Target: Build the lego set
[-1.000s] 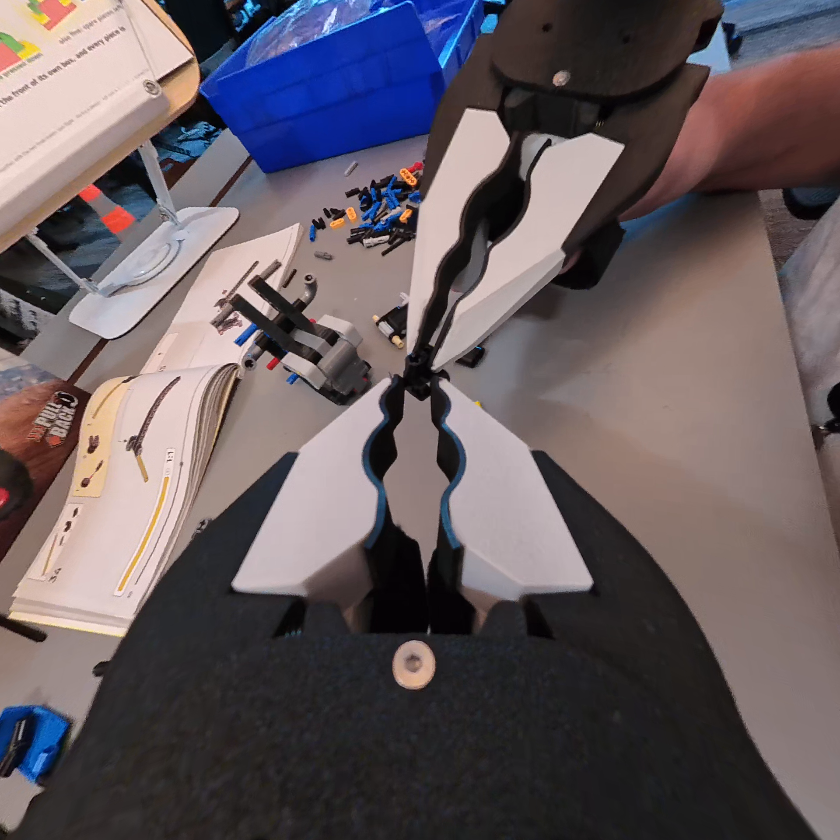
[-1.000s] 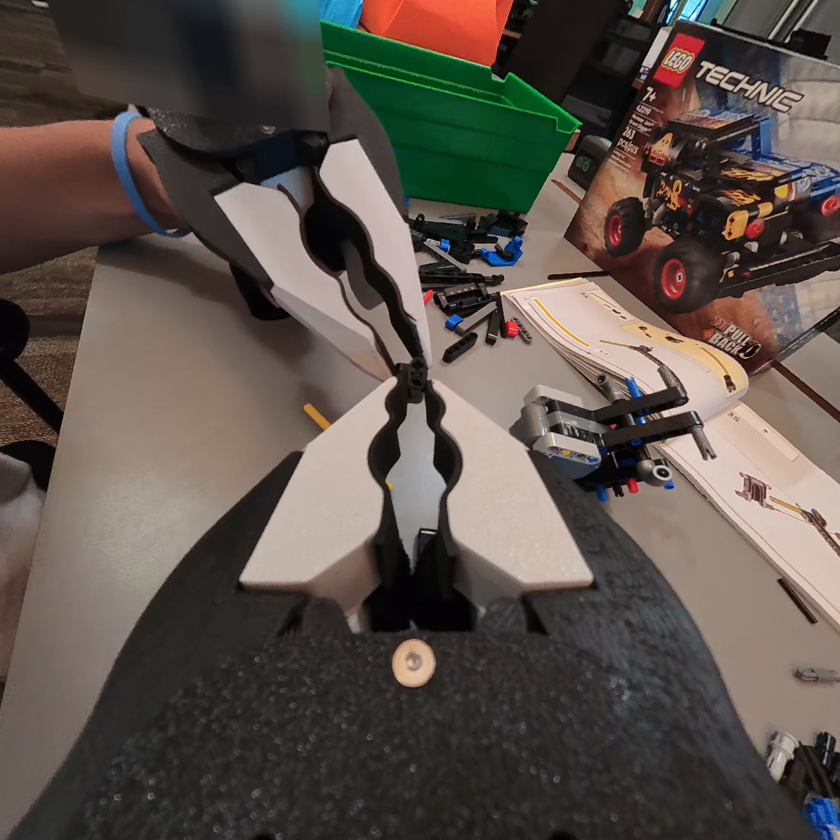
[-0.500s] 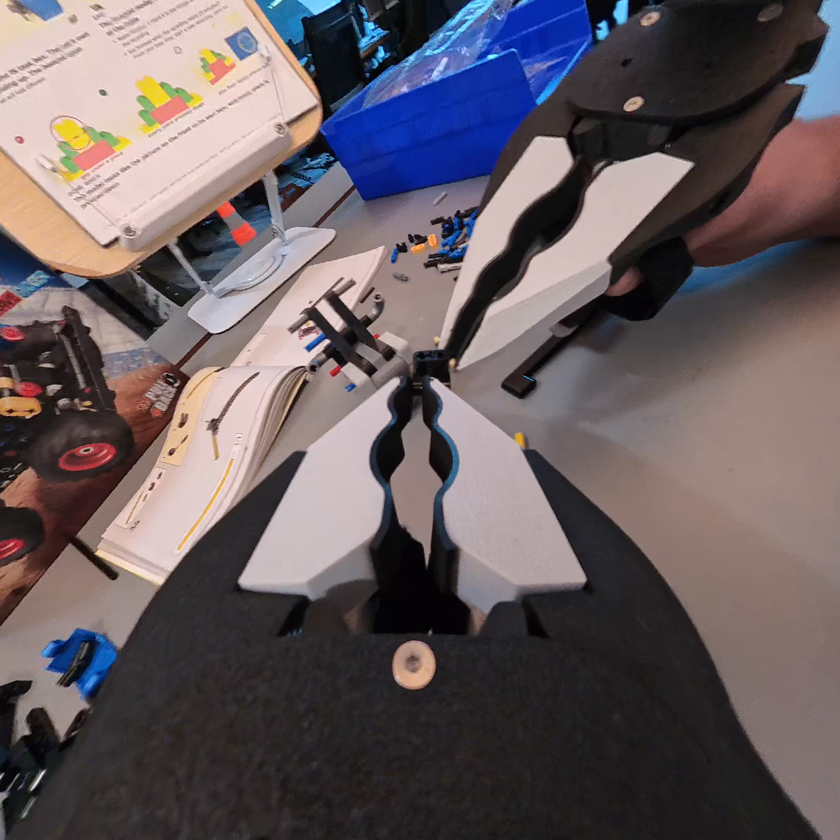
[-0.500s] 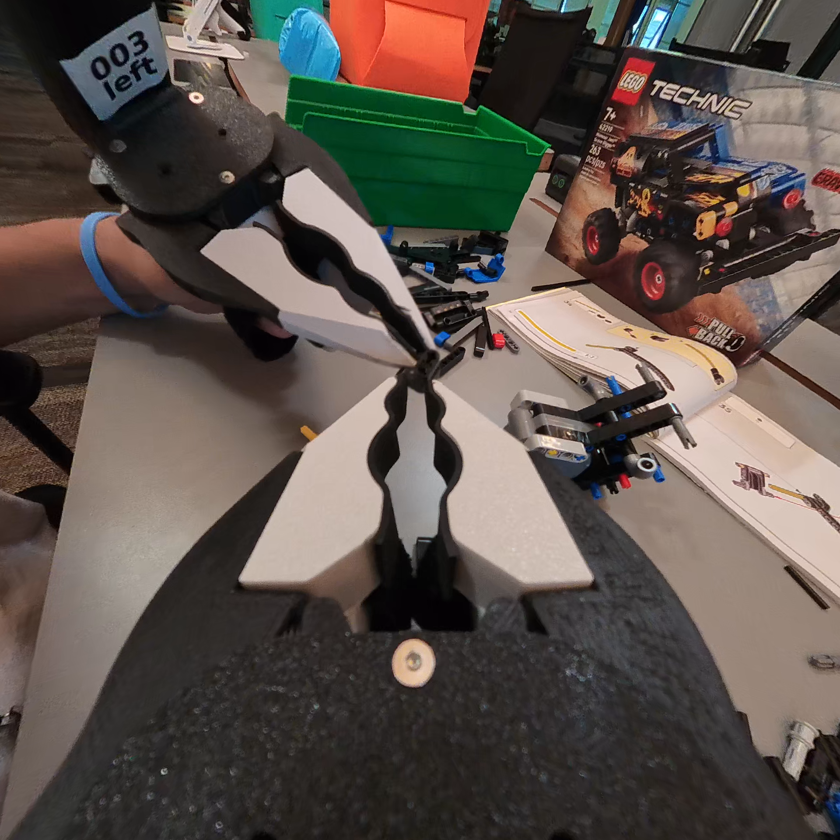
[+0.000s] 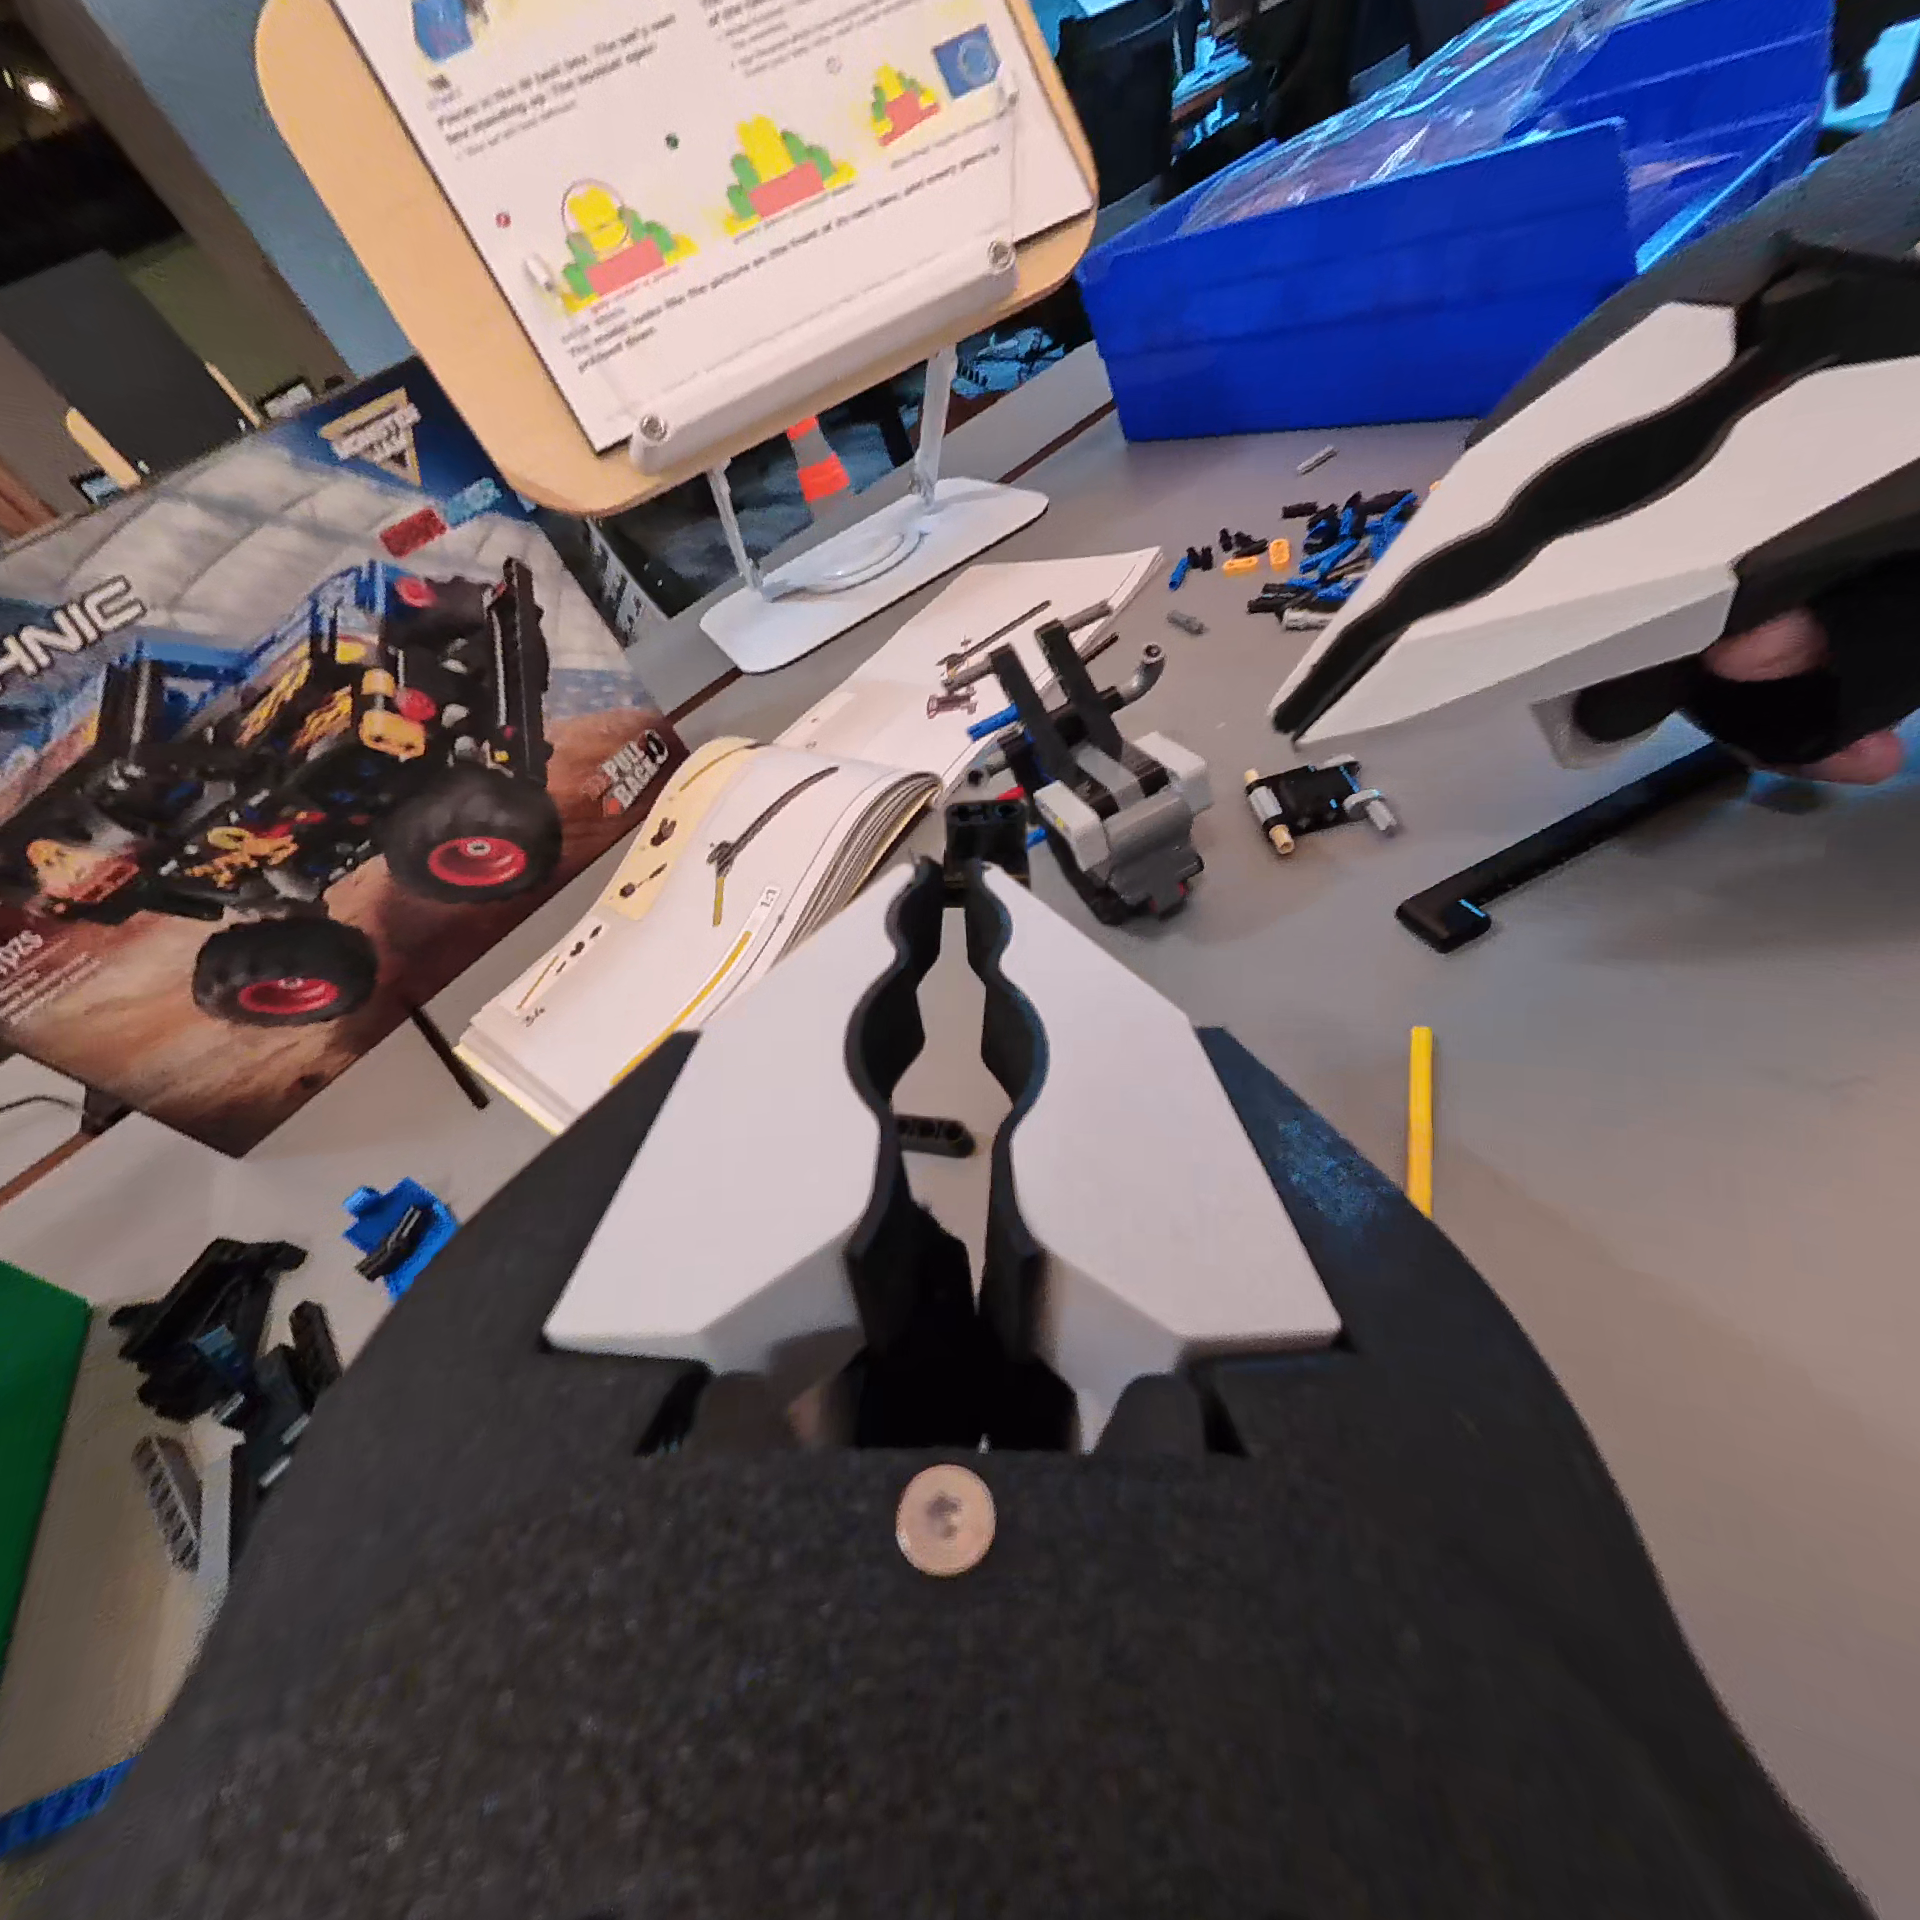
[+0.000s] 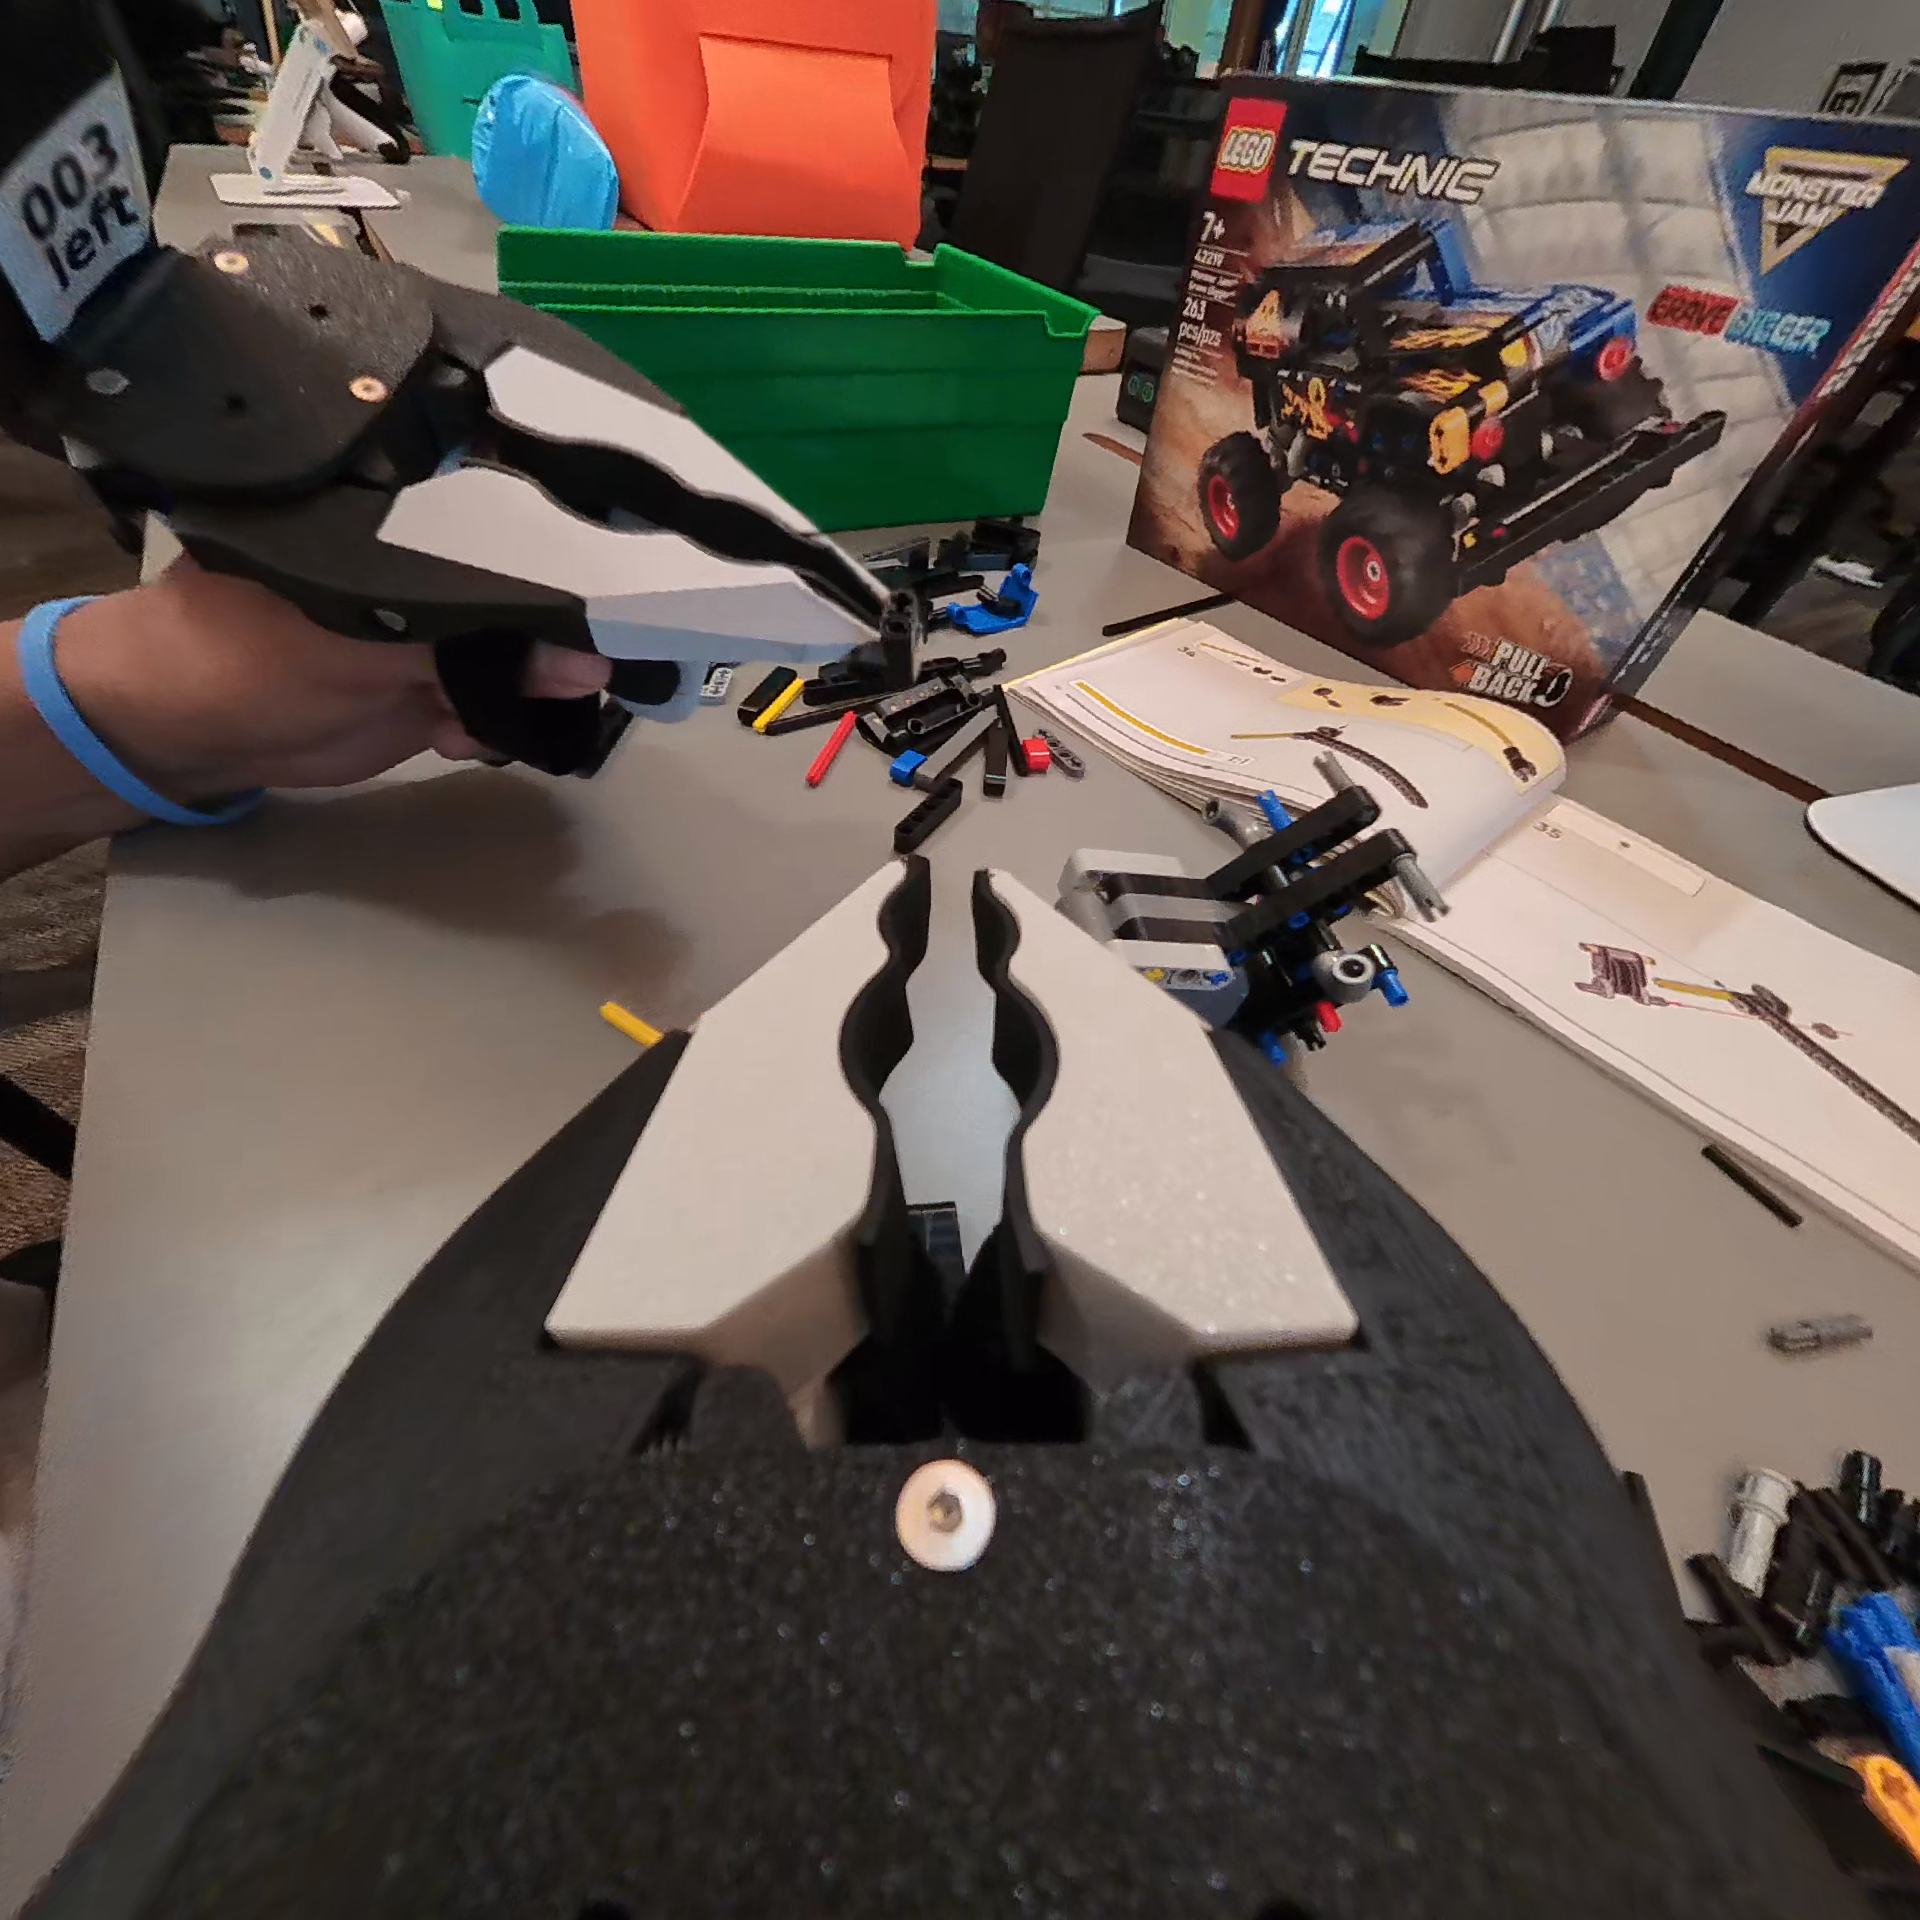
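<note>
My left gripper (image 5: 956,878) is shut on a small black connector piece (image 5: 985,826) and holds it above the table, near the open booklet. The right wrist view shows that gripper (image 6: 883,623) at the left with the piece (image 6: 900,629) at its tips. My right gripper (image 6: 948,878) is empty, its jaws a narrow gap apart. In the left wrist view it (image 5: 1288,724) hangs at the right, apart from the piece. The grey and black partial build (image 5: 1117,821) stands on the table by the booklet, also in the right wrist view (image 6: 1247,935).
The open instruction booklet (image 5: 727,904) and set box (image 5: 260,727) lie left. A blue bin (image 5: 1351,281), a sheet on a stand (image 5: 727,208) and small pins (image 5: 1320,561) are behind. A yellow axle (image 5: 1419,1112), a small subassembly (image 5: 1314,805), a green bin (image 6: 810,384) and loose beams (image 6: 935,707) are nearby. The gap from one gripper's tips to the other's is roughly 7 cm.
Both grippers met tip to tip on the black piece. The right gripper has let go and drawn back. The left gripper has swung away to the left with the piece.
</note>
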`<state>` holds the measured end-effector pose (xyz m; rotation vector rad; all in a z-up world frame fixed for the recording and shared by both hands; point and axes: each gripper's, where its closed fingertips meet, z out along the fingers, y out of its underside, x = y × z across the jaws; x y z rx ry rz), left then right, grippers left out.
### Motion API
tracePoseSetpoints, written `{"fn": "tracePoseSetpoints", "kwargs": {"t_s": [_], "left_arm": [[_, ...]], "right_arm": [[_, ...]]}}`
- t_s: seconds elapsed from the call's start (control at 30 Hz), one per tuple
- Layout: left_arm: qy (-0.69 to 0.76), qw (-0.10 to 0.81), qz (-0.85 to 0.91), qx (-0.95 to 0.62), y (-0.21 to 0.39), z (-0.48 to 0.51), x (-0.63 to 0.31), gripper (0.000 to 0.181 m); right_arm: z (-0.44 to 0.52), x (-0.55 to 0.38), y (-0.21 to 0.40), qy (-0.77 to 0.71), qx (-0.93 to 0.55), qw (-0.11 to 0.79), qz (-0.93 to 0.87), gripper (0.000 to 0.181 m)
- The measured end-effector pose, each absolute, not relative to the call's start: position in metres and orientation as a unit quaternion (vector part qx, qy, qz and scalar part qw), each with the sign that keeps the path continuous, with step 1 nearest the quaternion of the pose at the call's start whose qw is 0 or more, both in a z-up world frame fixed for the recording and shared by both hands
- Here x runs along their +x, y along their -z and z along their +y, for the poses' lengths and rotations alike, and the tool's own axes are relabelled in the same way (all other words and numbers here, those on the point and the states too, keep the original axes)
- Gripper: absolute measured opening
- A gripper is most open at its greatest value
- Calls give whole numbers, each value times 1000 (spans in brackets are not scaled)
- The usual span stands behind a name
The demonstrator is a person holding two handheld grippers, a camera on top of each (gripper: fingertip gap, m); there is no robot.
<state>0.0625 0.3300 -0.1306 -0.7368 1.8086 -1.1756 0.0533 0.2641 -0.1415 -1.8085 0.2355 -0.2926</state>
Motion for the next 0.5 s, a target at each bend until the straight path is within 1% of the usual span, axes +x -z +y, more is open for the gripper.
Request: {"fn": "tracePoseSetpoints", "kwargs": {"t_s": [0.33,0.5], "left_arm": [[454,393,721,-347,144,349,72,2],[475,359,725,-346,129,356,83,2]], "right_arm": [[261,57,136,86,-768,622,126,7],[250,70,103,34,-772,623,118,8]]}}
